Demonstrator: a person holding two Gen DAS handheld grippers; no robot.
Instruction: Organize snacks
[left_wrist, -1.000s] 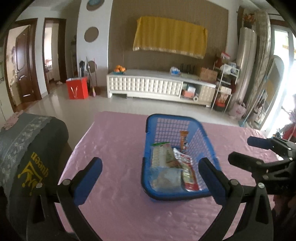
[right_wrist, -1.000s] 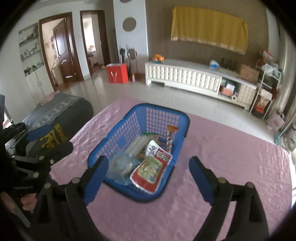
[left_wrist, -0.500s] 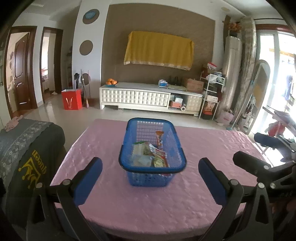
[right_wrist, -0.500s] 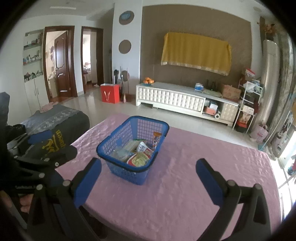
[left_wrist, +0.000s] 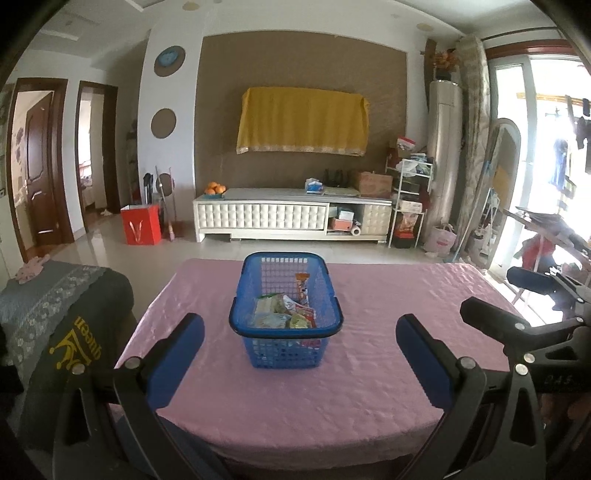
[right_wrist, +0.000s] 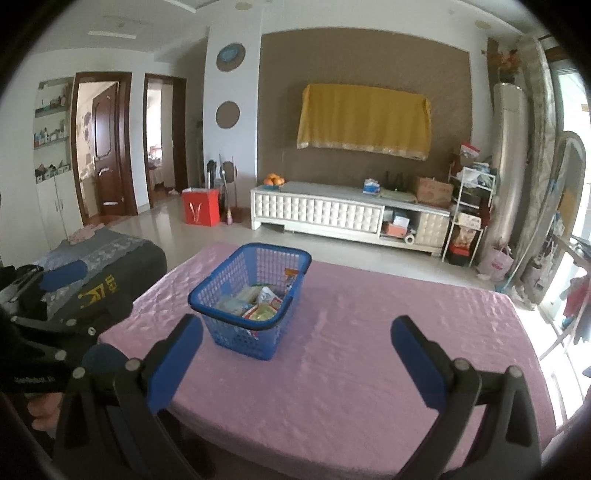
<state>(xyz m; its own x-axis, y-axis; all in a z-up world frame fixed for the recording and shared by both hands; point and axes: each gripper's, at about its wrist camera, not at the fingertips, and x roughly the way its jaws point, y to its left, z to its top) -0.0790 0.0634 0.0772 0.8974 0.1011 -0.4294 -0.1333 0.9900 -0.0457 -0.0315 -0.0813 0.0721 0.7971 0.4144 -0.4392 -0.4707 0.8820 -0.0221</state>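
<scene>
Two wide-open, empty tongs, left (left_wrist: 300, 349) and right (right_wrist: 296, 349), hover at the surface's (left_wrist: 388, 295) near edge, snacks (left_wrist: 284, 314) gathered in the blue basket (left_wrist: 286, 326) mid-surface, apparently finished.

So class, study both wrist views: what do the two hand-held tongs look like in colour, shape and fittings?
Both match. The left tongs and right tongs each have two black angular arms with triangular cut-outs and round silver rivets, ending in flat blue rectangular pads. No cables show. Small pale lettering marks the left tool's body in the right view.
</scene>
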